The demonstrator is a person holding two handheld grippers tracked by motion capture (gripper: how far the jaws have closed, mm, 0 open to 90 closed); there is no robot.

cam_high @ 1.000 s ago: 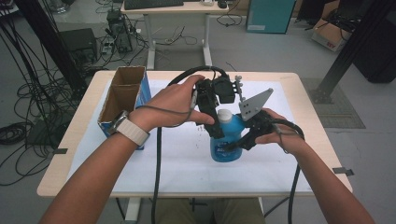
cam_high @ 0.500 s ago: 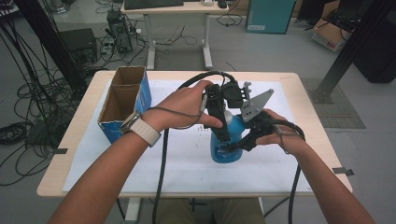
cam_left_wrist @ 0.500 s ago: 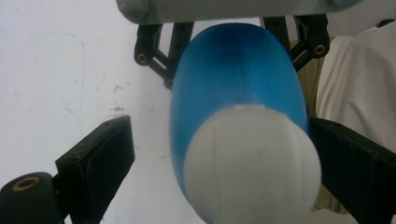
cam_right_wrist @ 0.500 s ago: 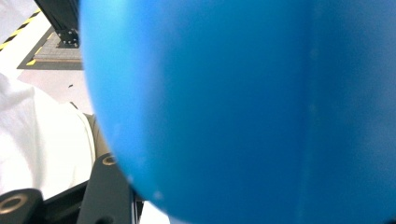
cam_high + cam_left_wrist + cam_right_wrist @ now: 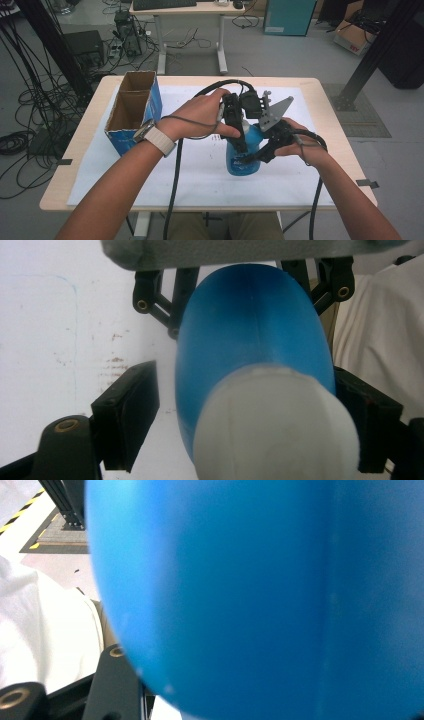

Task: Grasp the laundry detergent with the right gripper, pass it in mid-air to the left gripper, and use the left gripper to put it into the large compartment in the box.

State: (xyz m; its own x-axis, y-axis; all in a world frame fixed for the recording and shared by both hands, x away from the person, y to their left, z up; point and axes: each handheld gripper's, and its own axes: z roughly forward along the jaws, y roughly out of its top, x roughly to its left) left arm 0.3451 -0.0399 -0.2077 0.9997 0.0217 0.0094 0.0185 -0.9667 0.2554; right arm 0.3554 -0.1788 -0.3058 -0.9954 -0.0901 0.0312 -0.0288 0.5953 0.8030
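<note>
Left gripper [image 5: 245, 415] has come down over the blue bottle's [image 5: 243, 155] white cap [image 5: 275, 425]; its jaws have just been closing, one side still gapped, not yet clamped. Right gripper [image 5: 260, 152] grips the bottle body between its clenched jaws, upright on the surface [image 5: 200, 180]. Cap-twisting looks next.

the blue bottle's [image 5: 260, 595] outline runs off the right gripper view's top, right and bottom edges — its cap unseen. in the left gripper view the white cap [image 5: 275, 427] is blurred and cut off below — in the high view, hands hide the bottle's top.
</note>
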